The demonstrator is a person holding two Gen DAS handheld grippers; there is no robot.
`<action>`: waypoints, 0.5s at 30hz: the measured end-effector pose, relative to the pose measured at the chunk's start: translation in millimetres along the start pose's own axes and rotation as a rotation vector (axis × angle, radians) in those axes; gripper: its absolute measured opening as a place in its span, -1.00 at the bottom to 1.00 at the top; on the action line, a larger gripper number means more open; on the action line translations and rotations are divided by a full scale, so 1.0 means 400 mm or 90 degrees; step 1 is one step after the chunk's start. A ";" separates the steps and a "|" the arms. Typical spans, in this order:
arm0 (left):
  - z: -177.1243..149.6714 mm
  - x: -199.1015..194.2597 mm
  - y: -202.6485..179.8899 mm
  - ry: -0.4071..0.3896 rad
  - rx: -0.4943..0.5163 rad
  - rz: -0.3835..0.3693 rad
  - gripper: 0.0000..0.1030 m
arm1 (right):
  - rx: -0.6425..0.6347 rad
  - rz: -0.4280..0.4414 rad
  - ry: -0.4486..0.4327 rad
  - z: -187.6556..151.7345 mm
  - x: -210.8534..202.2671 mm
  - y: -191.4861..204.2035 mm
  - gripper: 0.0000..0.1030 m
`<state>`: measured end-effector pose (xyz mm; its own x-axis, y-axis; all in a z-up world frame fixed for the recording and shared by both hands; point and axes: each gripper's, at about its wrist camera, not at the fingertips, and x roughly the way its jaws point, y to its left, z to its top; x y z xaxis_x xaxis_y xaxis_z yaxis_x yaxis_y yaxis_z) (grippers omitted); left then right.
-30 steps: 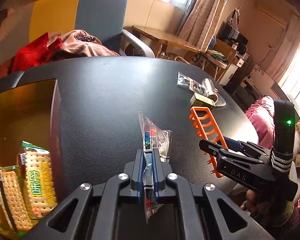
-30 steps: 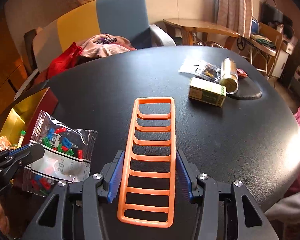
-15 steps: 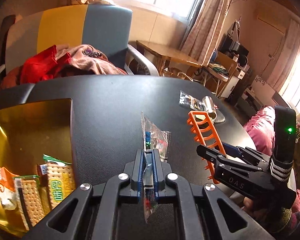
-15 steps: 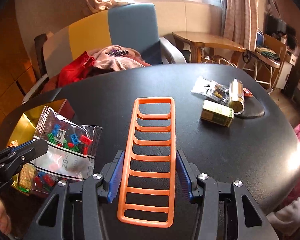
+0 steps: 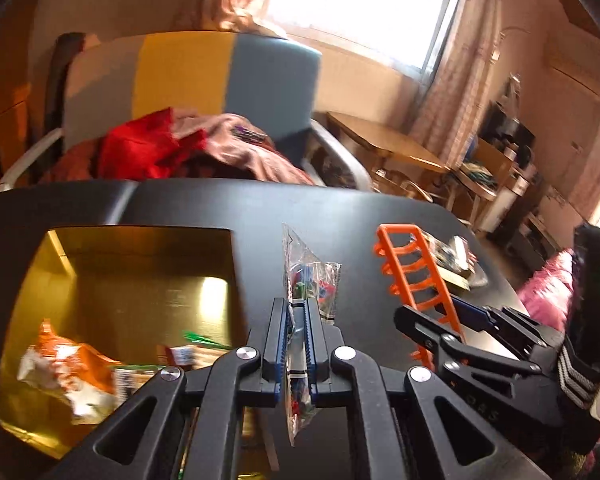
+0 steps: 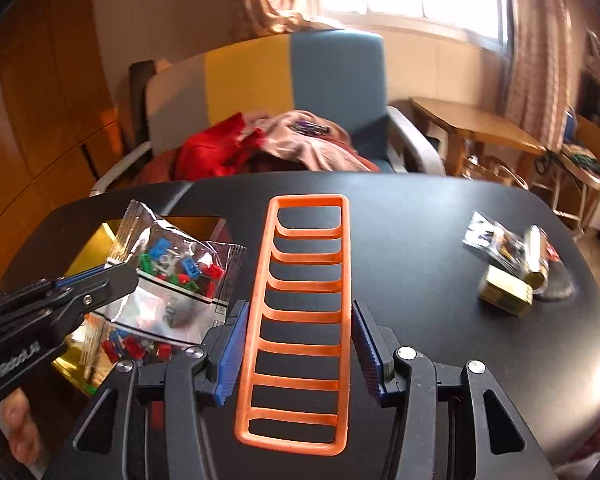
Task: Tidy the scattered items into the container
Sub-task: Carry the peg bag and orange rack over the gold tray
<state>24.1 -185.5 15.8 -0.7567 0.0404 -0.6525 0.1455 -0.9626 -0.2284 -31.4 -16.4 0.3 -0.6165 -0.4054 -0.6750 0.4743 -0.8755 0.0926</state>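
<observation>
Nearest the left wrist camera, the left tongs are pressed together on a clear plastic bag of small coloured building bricks, which stands edge-on between the blue ribbed pads and hangs above the black bench, just to the right of the gold-lined open container. Beside that container on the same side, the right tongs pinch a long orange plastic ladder-shaped rack by its two side rails, the rack running forward and lifted off the bench. Inside the container lie an orange-and-white snack packet and some green-printed cracker packs, blurred. Farther from the container, toward the bench's right edge, rest a small olive-green cardboard box, a shiny metal cylinder lying on its side and a clear bag of dark bits, all close together. Beyond the bench, behind the container, stands an armchair with grey, yellow and blue panels, heaped with red and pink clothes; a wooden table sits farther off.
</observation>
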 end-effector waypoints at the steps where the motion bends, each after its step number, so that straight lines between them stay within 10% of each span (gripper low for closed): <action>1: 0.005 -0.008 0.020 -0.005 -0.007 0.010 -0.86 | -0.006 0.007 -0.002 0.006 0.002 0.017 -0.01; 15: -0.012 -0.078 0.221 -0.025 -0.067 0.116 -0.86 | -0.090 0.121 -0.001 0.045 0.041 0.252 -0.01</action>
<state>63.7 -270.7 12.6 -0.7361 -0.1447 -0.6612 0.3464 -0.9198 -0.1844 -5.0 -115.9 11.9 -0.5087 -0.5597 -0.6542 0.6655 -0.7377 0.1137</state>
